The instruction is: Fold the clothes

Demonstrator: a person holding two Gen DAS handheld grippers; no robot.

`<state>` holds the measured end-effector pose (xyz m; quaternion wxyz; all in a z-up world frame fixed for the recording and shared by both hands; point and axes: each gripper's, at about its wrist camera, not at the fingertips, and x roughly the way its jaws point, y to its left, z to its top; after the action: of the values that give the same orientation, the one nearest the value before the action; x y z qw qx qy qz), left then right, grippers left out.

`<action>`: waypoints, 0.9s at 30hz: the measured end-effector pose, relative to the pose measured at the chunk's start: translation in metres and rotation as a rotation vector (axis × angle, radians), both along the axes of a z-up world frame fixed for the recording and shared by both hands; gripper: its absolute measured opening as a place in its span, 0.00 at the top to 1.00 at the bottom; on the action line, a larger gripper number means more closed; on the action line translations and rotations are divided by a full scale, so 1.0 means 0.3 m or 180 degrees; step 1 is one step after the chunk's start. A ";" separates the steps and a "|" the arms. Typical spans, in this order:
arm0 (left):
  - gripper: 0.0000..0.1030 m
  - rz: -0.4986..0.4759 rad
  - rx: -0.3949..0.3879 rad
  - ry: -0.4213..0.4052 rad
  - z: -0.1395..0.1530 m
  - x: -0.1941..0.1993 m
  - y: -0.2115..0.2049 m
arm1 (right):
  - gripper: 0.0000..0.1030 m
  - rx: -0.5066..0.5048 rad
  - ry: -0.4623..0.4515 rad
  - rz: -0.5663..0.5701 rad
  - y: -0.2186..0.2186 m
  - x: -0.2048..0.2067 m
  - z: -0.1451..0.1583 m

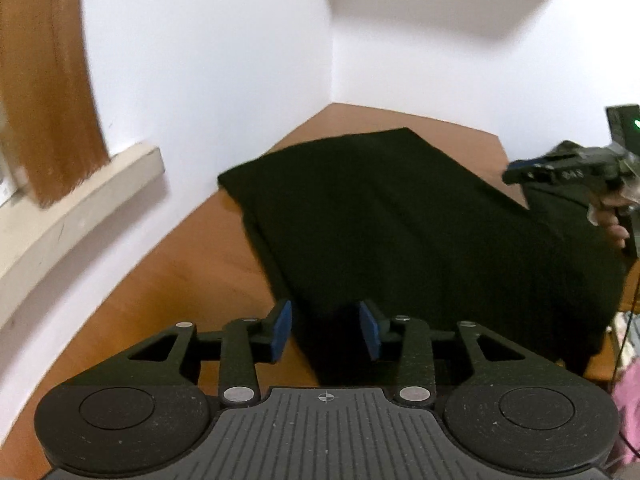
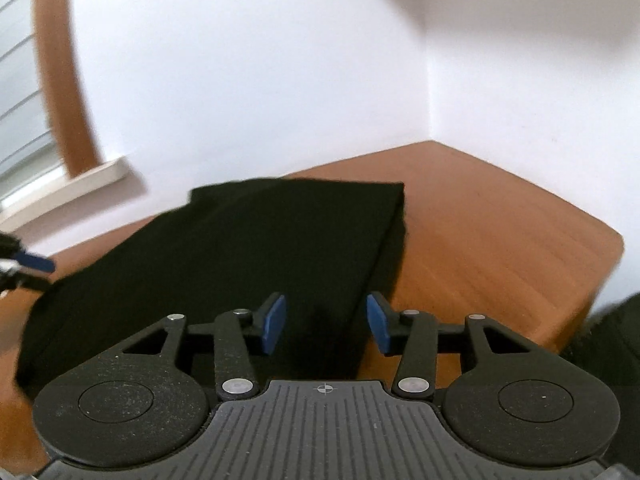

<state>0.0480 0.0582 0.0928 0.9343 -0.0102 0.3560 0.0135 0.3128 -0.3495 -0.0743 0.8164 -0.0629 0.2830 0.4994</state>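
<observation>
A wooden table fills the corner where two white walls meet, and most of its top is covered by a black garment, folded into a long slab that runs from the near edge toward the far corner. In the right wrist view the same dark cloth ends in a straight folded edge on its right side, with bare wood beyond it. A pale window ledge and an orange-brown curtain stand off to the left of the table. The left gripper hangs over the near left part of the garment with its blue-padded fingers spread apart; nothing is between them, and the cloth's left edge passes just beneath the gap, so that its left pad sits over bare wood and its right pad over fabric. The right gripper is likewise spread wide and holds nothing, poised over the garment's right folded edge, with black cloth under the gap and wood under its right pad. From the left wrist camera, the right gripper appears at the far right above the cloth, held by a hand.
</observation>
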 end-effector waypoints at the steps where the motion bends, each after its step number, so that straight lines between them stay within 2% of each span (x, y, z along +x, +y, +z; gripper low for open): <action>1: 0.60 0.0001 -0.0015 -0.0007 -0.008 0.023 0.005 | 0.57 0.0016 0.0047 -0.0031 0.033 0.035 -0.011; 3: 0.60 -0.0007 -0.0076 0.0006 -0.030 0.079 0.009 | 0.63 0.0037 0.0175 -0.0096 0.097 0.103 -0.038; 7: 0.60 -0.0024 -0.0039 -0.0018 -0.072 0.156 0.006 | 0.63 -0.0042 0.0351 -0.0208 0.184 0.192 -0.096; 8: 0.60 -0.0024 -0.0048 -0.0042 -0.075 0.170 0.008 | 0.66 -0.0050 0.0380 -0.0214 0.194 0.205 -0.107; 9: 0.60 -0.0033 -0.0061 -0.0074 -0.074 0.182 0.010 | 0.88 -0.0022 0.0394 -0.0203 0.191 0.209 -0.111; 10: 0.60 -0.0042 -0.0063 -0.0098 -0.073 0.193 0.012 | 0.94 0.0027 0.0376 -0.0214 0.182 0.209 -0.109; 14: 0.58 -0.0089 -0.0015 -0.0134 -0.072 0.230 0.019 | 0.97 0.0056 0.0183 -0.0468 0.138 0.190 -0.107; 17: 0.58 -0.0130 0.0016 -0.0092 -0.088 0.264 0.029 | 0.94 0.0035 0.0051 -0.0666 0.111 0.176 -0.112; 19: 0.58 -0.0183 0.0056 -0.0088 -0.097 0.289 0.034 | 0.93 0.0042 -0.0027 -0.0670 0.100 0.155 -0.100; 20: 0.58 -0.0202 0.0079 -0.0096 -0.101 0.303 0.038 | 0.92 0.0056 -0.0045 -0.0588 0.099 0.136 -0.088; 22: 0.58 -0.0229 0.0104 -0.0141 -0.107 0.331 0.054 | 0.84 0.0072 -0.0054 -0.0347 0.104 0.083 -0.066; 24: 0.58 -0.0222 0.0120 -0.0147 -0.114 0.364 0.074 | 0.82 0.0056 -0.0066 -0.0154 0.113 0.023 -0.052; 27: 0.58 -0.0180 0.0153 -0.0112 -0.130 0.408 0.101 | 0.69 -0.0029 0.0022 0.0202 0.129 -0.067 -0.057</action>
<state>0.1704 0.0886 0.0539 0.9405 0.0221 0.3392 -0.0046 0.2926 -0.3109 -0.0914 0.7988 -0.0738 0.2860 0.5240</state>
